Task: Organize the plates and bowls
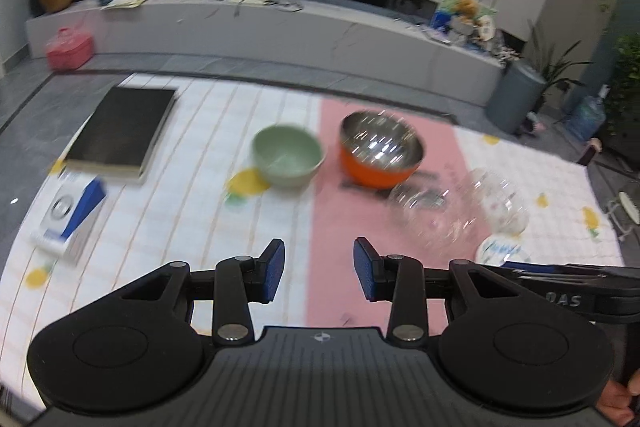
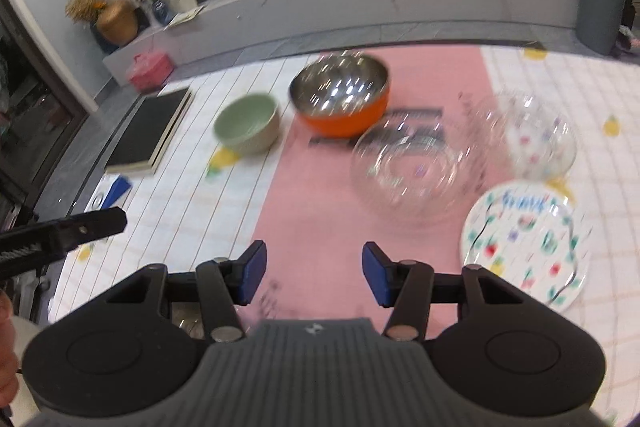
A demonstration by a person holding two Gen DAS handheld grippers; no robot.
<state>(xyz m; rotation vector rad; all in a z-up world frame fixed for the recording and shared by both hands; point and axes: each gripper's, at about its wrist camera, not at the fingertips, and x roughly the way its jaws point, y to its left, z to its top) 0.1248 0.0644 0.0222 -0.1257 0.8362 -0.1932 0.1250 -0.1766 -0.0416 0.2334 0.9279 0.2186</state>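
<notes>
Pale green bowl (image 2: pixel 247 124) upright on white grid cloth, steel-lined orange bowl (image 2: pixel 340 96) just right on pink strip; clear glass bowl (image 2: pixel 412 173) nearer, second patterned glass bowl (image 2: pixel 538 137) beside it, floral plate (image 2: pixel 526 243) in front

Both wrist views look down and forward across the table (image 1: pixel 168 227) toward its far edge, from above its near edge. The right one sits further right. Both share the green bowl (image 1: pixel 287 155), orange bowl (image 2: pixel 340 95) and glass bowls.
</notes>
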